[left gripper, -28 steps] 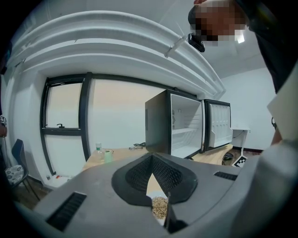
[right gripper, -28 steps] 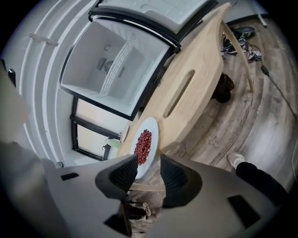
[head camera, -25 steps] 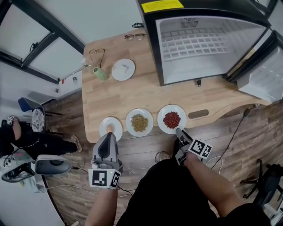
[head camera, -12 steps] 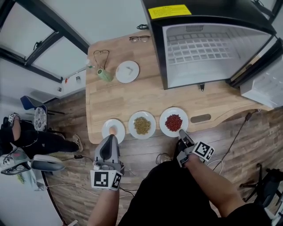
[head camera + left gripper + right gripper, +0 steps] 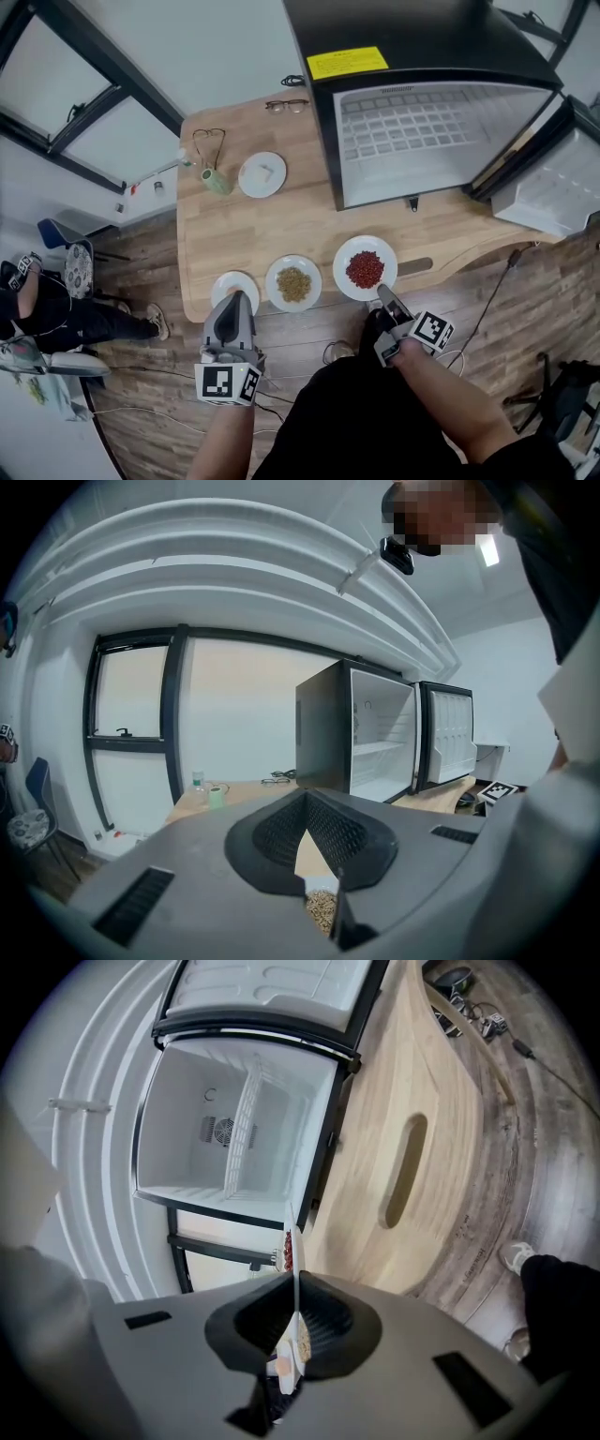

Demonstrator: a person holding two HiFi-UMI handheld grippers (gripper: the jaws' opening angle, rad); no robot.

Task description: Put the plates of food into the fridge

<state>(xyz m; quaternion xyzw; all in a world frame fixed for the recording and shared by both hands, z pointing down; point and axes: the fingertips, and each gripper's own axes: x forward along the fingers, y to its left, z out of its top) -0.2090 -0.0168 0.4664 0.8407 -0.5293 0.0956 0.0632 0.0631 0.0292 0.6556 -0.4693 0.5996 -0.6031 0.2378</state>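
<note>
The right gripper has just been closing its jaws, and they now clamp the near rim of the plate of red beans. This plate is over the near edge of the wooden table, well short of the open fridge. The plate of brown grains sits just beside it. The left gripper points at the small white plate, with its jaw tips together and nothing clamped between them.
</note>
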